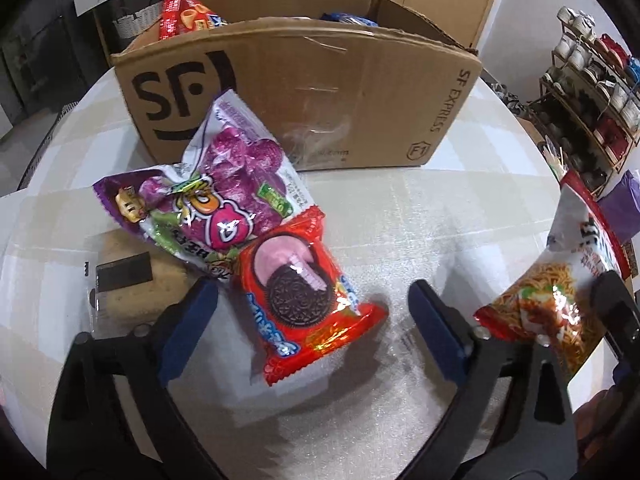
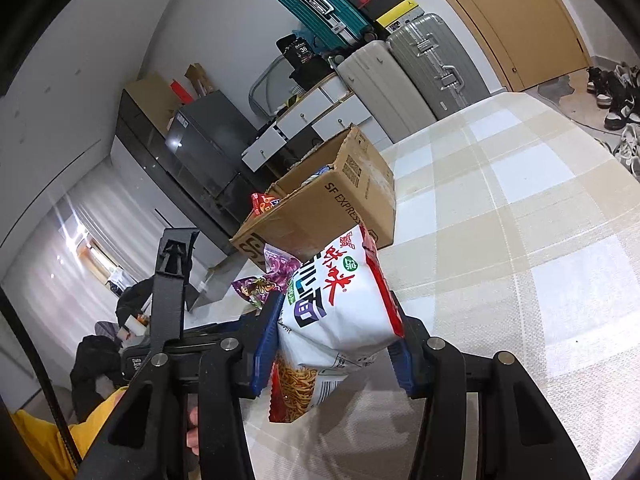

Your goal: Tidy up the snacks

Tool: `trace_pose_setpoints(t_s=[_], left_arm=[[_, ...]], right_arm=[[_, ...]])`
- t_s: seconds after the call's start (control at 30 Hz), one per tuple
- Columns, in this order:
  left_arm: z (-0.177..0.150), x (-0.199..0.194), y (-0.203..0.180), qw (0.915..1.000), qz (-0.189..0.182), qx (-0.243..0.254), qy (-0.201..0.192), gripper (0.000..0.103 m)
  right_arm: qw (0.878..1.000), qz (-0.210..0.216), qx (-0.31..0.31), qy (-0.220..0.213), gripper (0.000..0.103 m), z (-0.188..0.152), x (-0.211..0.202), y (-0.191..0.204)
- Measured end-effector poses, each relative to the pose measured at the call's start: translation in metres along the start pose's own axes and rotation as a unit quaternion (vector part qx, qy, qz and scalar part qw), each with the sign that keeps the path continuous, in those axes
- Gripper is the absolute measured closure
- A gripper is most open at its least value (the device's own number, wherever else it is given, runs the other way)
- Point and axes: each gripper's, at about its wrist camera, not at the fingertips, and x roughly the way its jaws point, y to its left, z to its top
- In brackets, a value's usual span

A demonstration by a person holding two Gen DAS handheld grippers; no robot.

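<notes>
A red cookie packet (image 1: 308, 300) lies on the checked tablecloth between the blue pads of my left gripper (image 1: 312, 304), whose jaws stand apart from it on both sides. A purple grape-candy bag (image 1: 212, 196) lies partly under the packet, leaning toward the open cardboard box (image 1: 304, 92). In the right wrist view my right gripper (image 2: 332, 344) is shut on a white and red noodle packet (image 2: 340, 300), lifted off the table. That noodle packet (image 1: 560, 280) also shows at the right edge of the left wrist view. The box (image 2: 320, 208) holds several snack bags.
A flat clear packet with a brown biscuit (image 1: 120, 280) lies left of my left gripper. A shoe rack (image 1: 592, 92) stands beyond the table's right edge. Suitcases (image 2: 400, 76) and a drawer unit line the far wall. The checked tablecloth (image 2: 520, 200) stretches to the right of the box.
</notes>
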Motion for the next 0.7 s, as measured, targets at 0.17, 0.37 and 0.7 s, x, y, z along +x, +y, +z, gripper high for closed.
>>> trace_pose_setpoints(t_s=[0.17, 0.37, 0.7], left_arm=[[-0.007, -0.003, 0.000, 0.9998, -0.012, 0.012, 0.007, 0.048], [-0.013, -0.013, 0.003, 0.9994, -0.026, 0.022, 0.001, 0.062], [-0.040, -0.071, 0.020, 0.9984, -0.038, 0.023, -0.035, 0.062]], right_arm=[[1.000, 0.005, 0.004, 0.000, 0.054, 0.000, 0.001, -0.002], [1.000, 0.003, 0.004, 0.000, 0.054, 0.001, 0.002, -0.003], [1.000, 0.001, -0.002, -0.009, 0.054, 0.000, -0.001, -0.002]])
